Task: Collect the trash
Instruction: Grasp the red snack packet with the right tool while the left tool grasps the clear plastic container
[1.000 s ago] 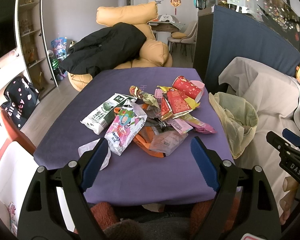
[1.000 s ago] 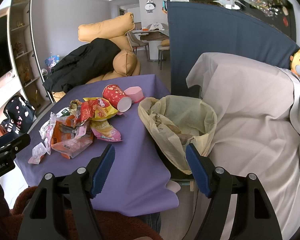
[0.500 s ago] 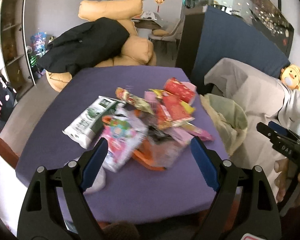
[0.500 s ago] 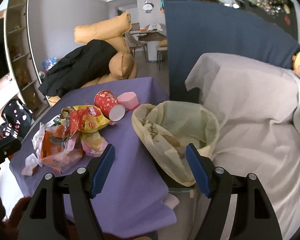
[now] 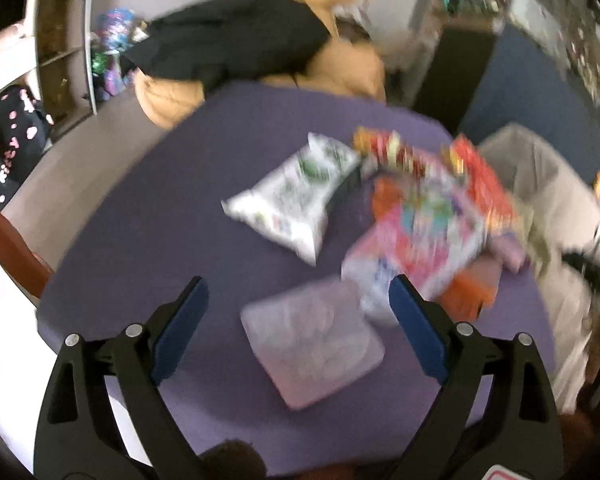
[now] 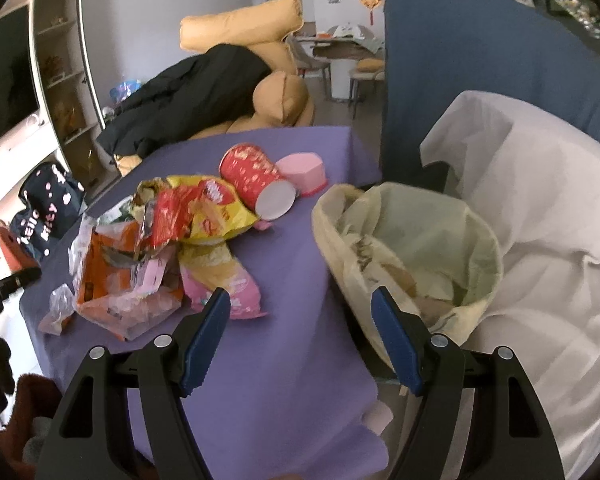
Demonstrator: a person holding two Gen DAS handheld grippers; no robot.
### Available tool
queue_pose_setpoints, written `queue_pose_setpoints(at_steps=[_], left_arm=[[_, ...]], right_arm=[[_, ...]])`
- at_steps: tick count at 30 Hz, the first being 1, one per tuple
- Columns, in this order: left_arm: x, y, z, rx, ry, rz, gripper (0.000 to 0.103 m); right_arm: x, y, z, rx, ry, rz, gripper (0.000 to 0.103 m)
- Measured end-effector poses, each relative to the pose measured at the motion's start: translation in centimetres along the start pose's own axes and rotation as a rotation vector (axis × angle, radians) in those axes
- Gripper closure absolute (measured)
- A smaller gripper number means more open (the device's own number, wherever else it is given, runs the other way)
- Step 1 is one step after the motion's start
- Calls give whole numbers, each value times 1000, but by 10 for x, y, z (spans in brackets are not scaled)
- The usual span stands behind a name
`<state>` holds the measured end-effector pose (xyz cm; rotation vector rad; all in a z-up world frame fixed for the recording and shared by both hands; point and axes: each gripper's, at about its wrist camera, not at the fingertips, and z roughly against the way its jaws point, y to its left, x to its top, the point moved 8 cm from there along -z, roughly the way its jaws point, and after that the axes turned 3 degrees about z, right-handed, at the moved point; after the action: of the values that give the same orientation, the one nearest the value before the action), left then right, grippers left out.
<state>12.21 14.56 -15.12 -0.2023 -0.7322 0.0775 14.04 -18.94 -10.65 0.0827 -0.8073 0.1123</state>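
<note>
A heap of snack wrappers (image 6: pixel 168 240) lies on the purple table (image 6: pixel 284 360). In the blurred left wrist view a clear plastic wrapper (image 5: pixel 312 348) lies between the fingers of my open left gripper (image 5: pixel 296 316), a white-green packet (image 5: pixel 292 196) and a pink packet (image 5: pixel 416 240) beyond it. My right gripper (image 6: pixel 300 340) is open and empty above the table's right edge. A red paper cup (image 6: pixel 256 180) lies on its side by a pink tub (image 6: pixel 304 172). A yellowish trash bag (image 6: pixel 412 256) hangs open just off the table's right side.
A sofa under a pale sheet (image 6: pixel 532 220) stands right of the bag, a blue panel (image 6: pixel 480 60) behind it. Tan cushions with a black coat (image 6: pixel 196 96) sit beyond the table. Shelves (image 6: pixel 60 72) and a black bag (image 6: pixel 44 212) are at the left.
My left gripper has swung down and leftward over the table, so the clear wrapper now sits between its fingers. My right gripper has moved closer to the table edge and the trash bag.
</note>
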Motion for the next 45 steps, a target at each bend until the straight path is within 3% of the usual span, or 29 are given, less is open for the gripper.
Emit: queue_pose_setpoints(at_steps=[8, 17, 21, 24, 26, 33, 40, 45], left_arm=[[-31, 9, -17, -17, 79, 14, 24], [-26, 22, -16, 5, 55, 81, 42], [-22, 23, -20, 61, 47, 69, 69], [-18, 21, -23, 29, 52, 89, 91], [-17, 18, -25, -1, 57, 100, 98], [-11, 5, -18, -56, 29, 100, 100], [6, 1, 4, -91, -32, 109, 102], [17, -5, 12, -106, -57, 100, 102]], right_arm=[[-11, 11, -3, 16, 16, 23, 34], [-22, 13, -5, 27, 34, 14, 34], [-23, 13, -6, 32, 39, 11, 34], [-23, 14, -5, 38, 35, 14, 34], [-23, 15, -5, 41, 33, 20, 34], [-17, 22, -4, 55, 23, 45, 34], [24, 50, -3, 127, -40, 92, 34], [51, 70, -33, 154, -11, 101, 38]])
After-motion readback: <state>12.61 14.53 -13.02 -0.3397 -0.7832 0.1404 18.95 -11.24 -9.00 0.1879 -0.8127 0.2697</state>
